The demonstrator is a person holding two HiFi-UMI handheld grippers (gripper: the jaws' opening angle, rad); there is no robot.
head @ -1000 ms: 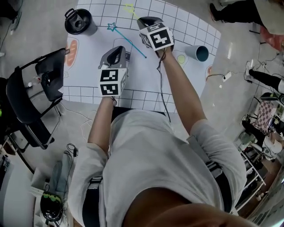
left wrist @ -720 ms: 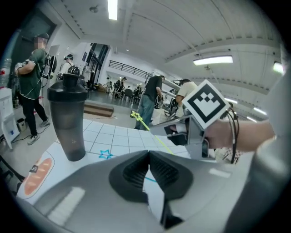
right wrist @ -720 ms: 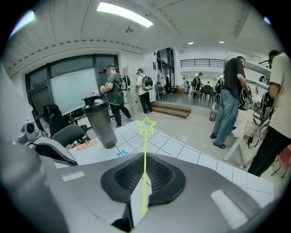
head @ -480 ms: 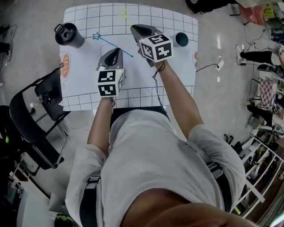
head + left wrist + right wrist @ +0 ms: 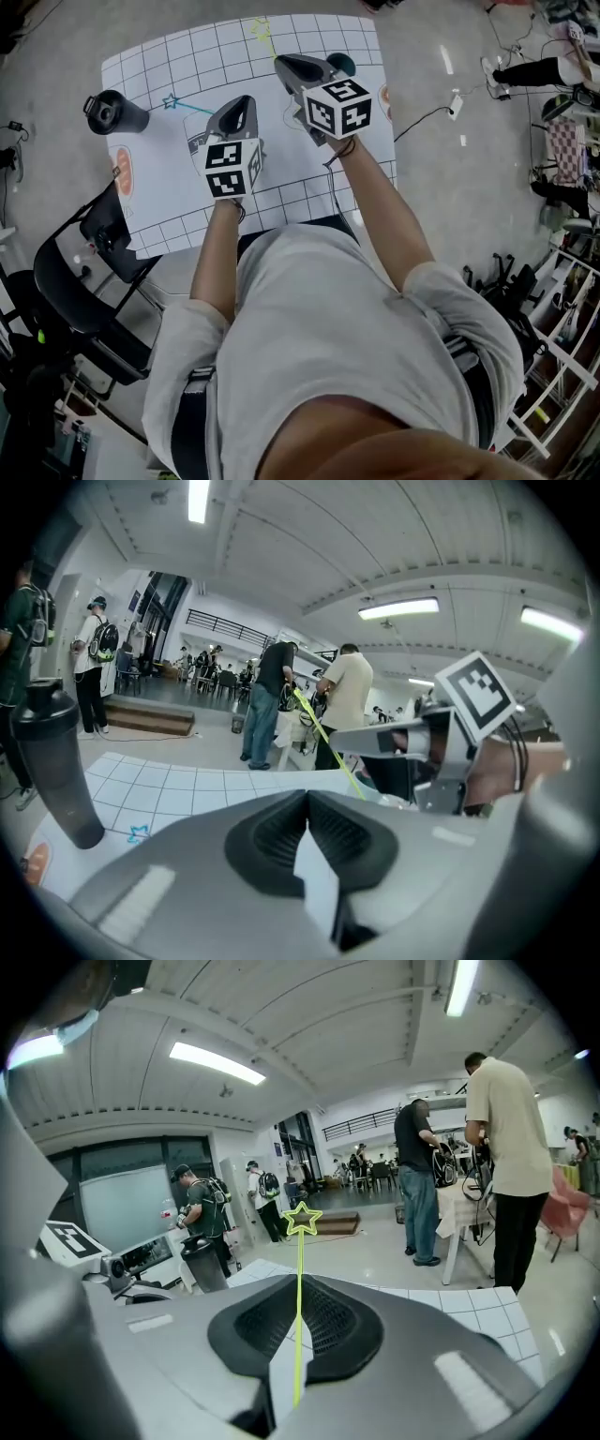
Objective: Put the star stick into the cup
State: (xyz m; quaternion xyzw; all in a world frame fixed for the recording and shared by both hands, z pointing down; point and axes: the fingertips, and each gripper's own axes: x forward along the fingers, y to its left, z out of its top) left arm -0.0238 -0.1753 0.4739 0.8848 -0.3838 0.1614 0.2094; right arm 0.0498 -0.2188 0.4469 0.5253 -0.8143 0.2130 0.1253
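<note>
Head view: both forearms reached out over the desk (image 5: 164,202), a white sheet with a grid round its edges. Left gripper (image 5: 306,803) was nearer the person, over the middle of the sheet, jaws pressed together with nothing between them. Right gripper (image 5: 298,1288) was further out and to the right, jaws clamped on the lower part of the yellow star stick (image 5: 301,1246). The stick ran straight out along the jaws, star end clear of them and out over the far part of the desk, so it was held in the air and not in the cup. The teal cup (image 5: 341,63) sat just beyond the right gripper, mostly hidden behind it, only the rim showing; can't tell whether it was upright. A blue star stick (image 5: 187,106) lay flat on the sheet left of the left gripper, its star end toward the black bottle (image 5: 112,112) at the far left corner and its other end hidden behind the gripper. The bottle stood upright in the left gripper view. A black chair (image 5: 89,291) stood on the floor beside the desk's left edge. Behind the desk, several people stood in an open hall under ceiling strip lights.
</note>
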